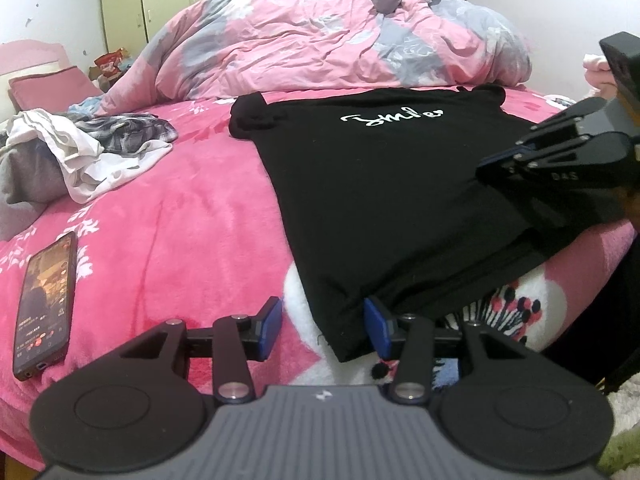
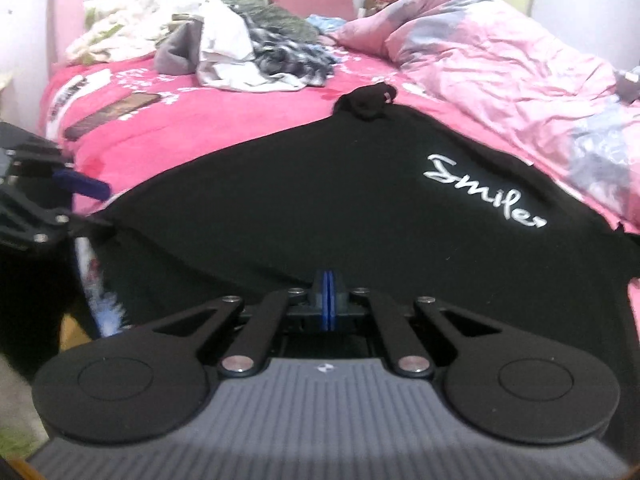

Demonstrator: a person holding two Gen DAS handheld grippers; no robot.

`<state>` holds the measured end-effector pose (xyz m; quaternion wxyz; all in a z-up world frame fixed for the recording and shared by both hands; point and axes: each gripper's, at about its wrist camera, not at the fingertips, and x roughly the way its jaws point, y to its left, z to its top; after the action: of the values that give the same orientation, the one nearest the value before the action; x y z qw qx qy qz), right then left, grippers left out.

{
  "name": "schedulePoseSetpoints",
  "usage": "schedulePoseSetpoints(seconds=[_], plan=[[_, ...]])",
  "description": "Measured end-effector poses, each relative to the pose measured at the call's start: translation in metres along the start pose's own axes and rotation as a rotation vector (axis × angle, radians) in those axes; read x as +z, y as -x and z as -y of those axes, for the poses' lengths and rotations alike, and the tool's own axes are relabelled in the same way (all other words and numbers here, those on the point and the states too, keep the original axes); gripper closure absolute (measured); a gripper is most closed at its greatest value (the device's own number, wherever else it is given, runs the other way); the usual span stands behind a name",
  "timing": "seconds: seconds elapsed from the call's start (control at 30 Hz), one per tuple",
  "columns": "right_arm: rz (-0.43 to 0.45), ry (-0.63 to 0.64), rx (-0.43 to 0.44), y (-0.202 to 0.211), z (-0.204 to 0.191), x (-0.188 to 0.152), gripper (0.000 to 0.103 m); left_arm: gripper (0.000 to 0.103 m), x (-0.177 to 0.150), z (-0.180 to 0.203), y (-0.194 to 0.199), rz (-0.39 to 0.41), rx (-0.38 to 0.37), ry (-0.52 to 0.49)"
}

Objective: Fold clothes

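The left gripper (image 1: 323, 330) sits at the near edge of the bed, jaws spread partway. Its blue pads (image 1: 378, 330) straddle the near left hem corner of the black T-shirt (image 1: 384, 200); the right-hand pad touches the hem, while the other pad stands clear over the pink blanket (image 1: 180, 216). The fabric is not pinched.

The right gripper (image 2: 329, 300) is positioned at the hem's opposite end, its blue pads pressed flat together. The hem lies directly in front of the fingertips; whether cloth is caught between the pads cannot be determined.

The T-shirt lies spread flat, chest side up, hem toward both grippers, collar away. It is matte knit with white script lettering (image 2: 486, 192) near the chest. One sleeve (image 1: 252, 118) is bunched.

The blanket under it is fleecy, with a white floral print. A phone (image 1: 44, 304), glossy and lit, rests on the blanket left of the shirt. Farther back lies a heap of crumpled clothes (image 1: 88, 148), white, grey and plaid. Behind the shirt is a rumpled pink and grey duvet (image 1: 340, 40).
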<state>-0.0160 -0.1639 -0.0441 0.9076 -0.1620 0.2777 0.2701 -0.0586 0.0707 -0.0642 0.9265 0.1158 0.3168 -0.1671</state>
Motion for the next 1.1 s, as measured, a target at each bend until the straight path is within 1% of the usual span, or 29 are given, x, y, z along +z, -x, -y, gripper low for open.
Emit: schedulePoseSetpoints(seconds=[0.1, 0.23, 0.4, 0.47, 0.5, 0.53, 0.6, 0.73, 0.9, 1.03, 1.1], plan=[[-0.002, 0.004, -0.057, -0.008, -0.001, -0.002, 0.103, 0.054, -0.001, 0.001, -0.001, 0.002, 0.003, -0.005], [-0.017, -0.040, -0.076, -0.014, 0.007, -0.007, 0.103, 0.052, -0.001, 0.001, -0.001, 0.001, 0.005, -0.005], [0.033, -0.117, 0.002, 0.007, 0.017, -0.001, 0.101, 0.050, 0.000, 0.002, -0.001, 0.000, 0.010, -0.001], [0.039, -0.126, 0.025, 0.015, 0.017, 0.000, 0.093, 0.049, 0.000, 0.002, 0.000, -0.002, 0.011, 0.001], [0.042, -0.130, 0.037, 0.020, 0.017, 0.000, 0.085, 0.049, 0.000, 0.001, 0.000, -0.002, 0.011, 0.002], [0.043, -0.135, 0.045, 0.024, 0.018, 0.000, 0.079, 0.049, -0.001, 0.001, 0.000, -0.001, 0.012, 0.004], [0.033, -0.148, 0.033, 0.031, 0.021, -0.004, 0.077, 0.047, -0.001, 0.001, 0.000, 0.000, 0.016, 0.006], [-0.002, -0.194, -0.035, 0.047, 0.038, -0.021, 0.076, 0.046, -0.001, 0.000, 0.000, -0.003, 0.016, 0.005], [-0.001, -0.289, -0.122, 0.079, 0.063, -0.043, 0.076, 0.045, 0.000, -0.002, -0.001, -0.009, 0.017, 0.018], [0.016, -0.365, -0.231, 0.114, 0.089, -0.061, 0.076, 0.045, 0.001, -0.002, -0.001, -0.012, 0.018, 0.015], [0.014, -0.382, -0.290, 0.129, 0.100, -0.072, 0.076, 0.045, 0.001, -0.002, -0.001, -0.017, 0.018, 0.018]])
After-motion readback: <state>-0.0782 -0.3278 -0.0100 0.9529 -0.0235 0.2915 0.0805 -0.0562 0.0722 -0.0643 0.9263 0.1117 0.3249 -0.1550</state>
